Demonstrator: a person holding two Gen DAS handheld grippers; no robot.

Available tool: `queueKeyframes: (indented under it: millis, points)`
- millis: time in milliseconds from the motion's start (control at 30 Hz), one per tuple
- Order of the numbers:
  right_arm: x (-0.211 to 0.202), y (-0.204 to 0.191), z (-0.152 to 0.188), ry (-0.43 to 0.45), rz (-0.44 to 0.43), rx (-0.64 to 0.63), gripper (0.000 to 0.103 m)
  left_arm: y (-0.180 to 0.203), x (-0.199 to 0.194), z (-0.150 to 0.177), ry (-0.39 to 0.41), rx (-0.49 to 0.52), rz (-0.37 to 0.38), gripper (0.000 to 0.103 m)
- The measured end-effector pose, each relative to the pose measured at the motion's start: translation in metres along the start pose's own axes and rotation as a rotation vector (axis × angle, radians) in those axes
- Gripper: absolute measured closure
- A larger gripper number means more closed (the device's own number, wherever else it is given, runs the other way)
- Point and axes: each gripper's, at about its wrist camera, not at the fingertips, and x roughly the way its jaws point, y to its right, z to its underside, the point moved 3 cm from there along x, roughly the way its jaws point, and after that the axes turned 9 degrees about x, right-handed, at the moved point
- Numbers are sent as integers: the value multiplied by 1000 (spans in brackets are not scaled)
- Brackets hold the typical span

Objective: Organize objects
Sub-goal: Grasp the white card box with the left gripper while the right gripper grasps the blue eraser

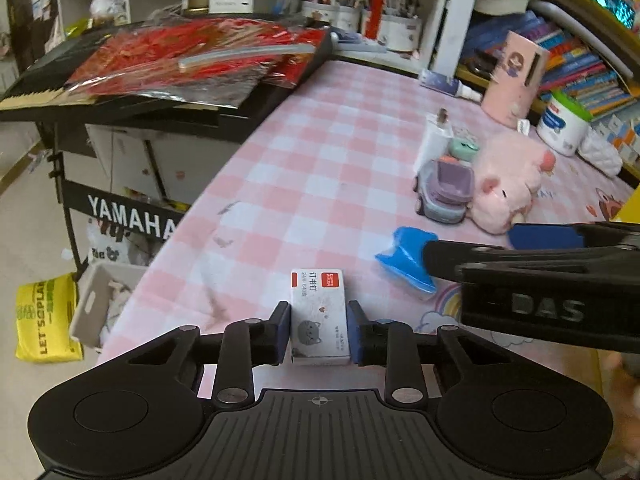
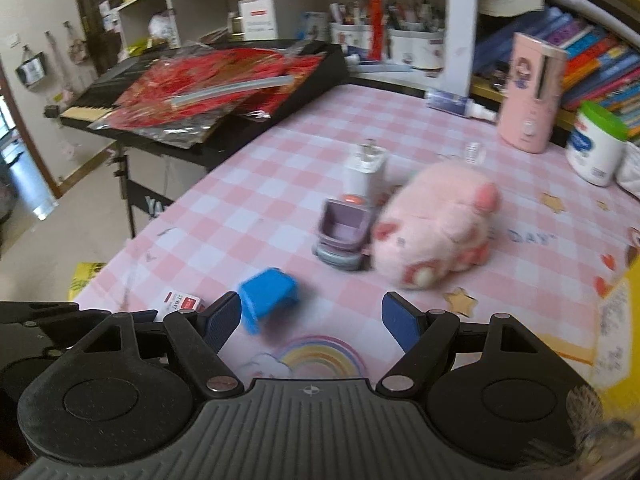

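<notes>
My left gripper (image 1: 319, 330) is shut on a small white staples box (image 1: 319, 316) with a red label and a grey cat, low over the pink checked tablecloth (image 1: 320, 152). The box also shows in the right wrist view (image 2: 182, 303). My right gripper (image 2: 312, 316) is open and empty. A small blue plastic box (image 2: 269, 295) lies tilted on the cloth just past its left finger; it also shows in the left wrist view (image 1: 408, 262). The right gripper reaches in from the right in the left wrist view (image 1: 468, 246).
A purple toy car (image 2: 344, 236), a pink plush toy (image 2: 436, 224) and a white charger (image 2: 365, 174) sit mid-table. A pink device (image 2: 530, 92) and a white tub (image 2: 596, 142) stand at the back right. A Yamaha keyboard (image 1: 160, 92) with red foil borders the left edge.
</notes>
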Motion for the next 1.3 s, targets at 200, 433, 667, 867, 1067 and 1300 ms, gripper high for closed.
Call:
queueKeyframes:
  millis: [200,433,667,867,1067,1300]
  points:
    - [31,-19,-2,-54,-41,-69,32,-7,-5,4,-14,-23,-5,75]
    - [48,-27,5,-86,-55,-148,63,-10,-11,5,-4,-34,-5,75]
    - [22,-12,-2,-31,-30,-84,65,-5,-22,-4,42,-25,26,75]
    - [-10,13,-2,-9,14,10,65,4,-39,-11,89,-20,85,75]
    - [-47,29,6,29,54,78,65,14,-56,-9,129,4,133,75]
    - [-74,32,27,51,112,103,65,22,-74,7,145,28,175,75]
